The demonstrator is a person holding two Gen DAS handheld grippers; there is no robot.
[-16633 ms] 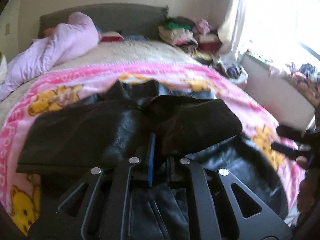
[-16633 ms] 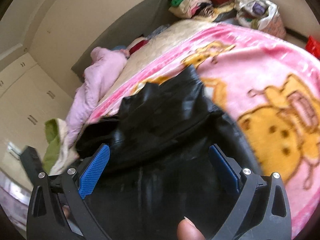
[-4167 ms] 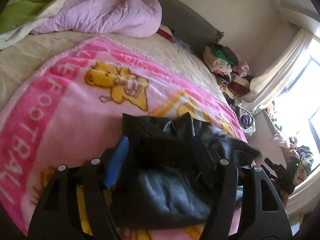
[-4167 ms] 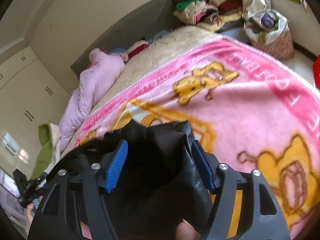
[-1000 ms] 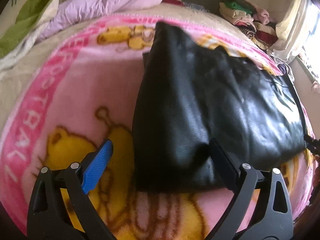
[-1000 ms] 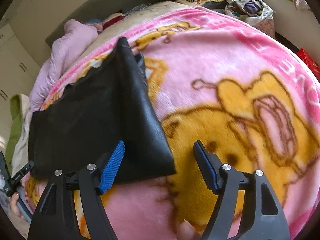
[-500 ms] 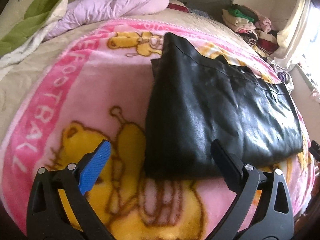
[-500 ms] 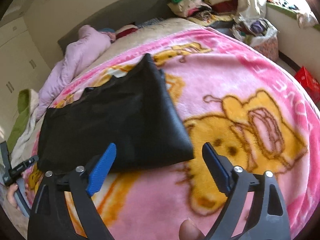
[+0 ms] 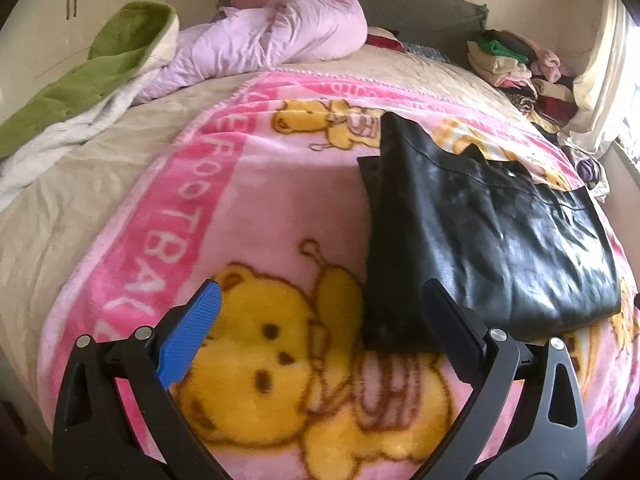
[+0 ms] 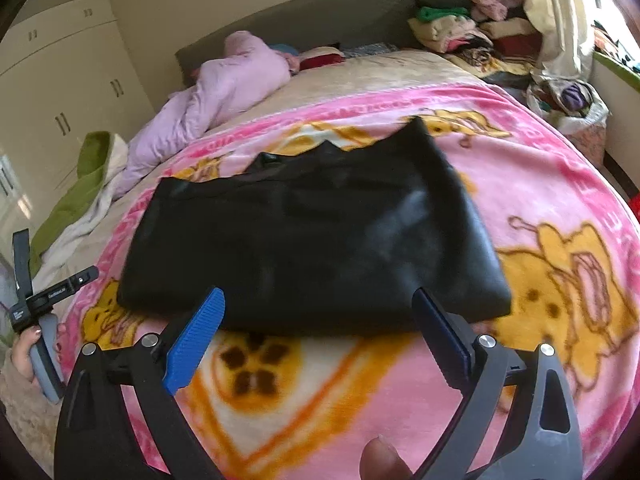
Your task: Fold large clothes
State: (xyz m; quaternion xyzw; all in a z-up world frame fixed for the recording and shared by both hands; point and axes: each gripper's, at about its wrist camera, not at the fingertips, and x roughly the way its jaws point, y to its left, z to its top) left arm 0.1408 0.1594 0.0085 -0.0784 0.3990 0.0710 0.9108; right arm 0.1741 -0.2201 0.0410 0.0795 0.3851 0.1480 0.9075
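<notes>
This is a bedroom in a lived-in home. A wide bed (image 10: 400,76) with a dark grey upholstered headboard (image 10: 320,20) fills most of both views, spread with a pink fleece blanket printed with yellow cartoon bears (image 9: 260,240) over a beige quilted cover (image 9: 80,184). A crumpled lilac duvet (image 9: 272,36) and a green-and-cream throw (image 9: 100,60) lie bunched near the head end. Cream built-in wardrobe doors with dark bar handles (image 10: 72,92) line one wall. Beside the bed, a heap of folded clothes in mixed colours (image 10: 460,28) sits near a pale curtain (image 10: 560,8) at a bright window.
</notes>
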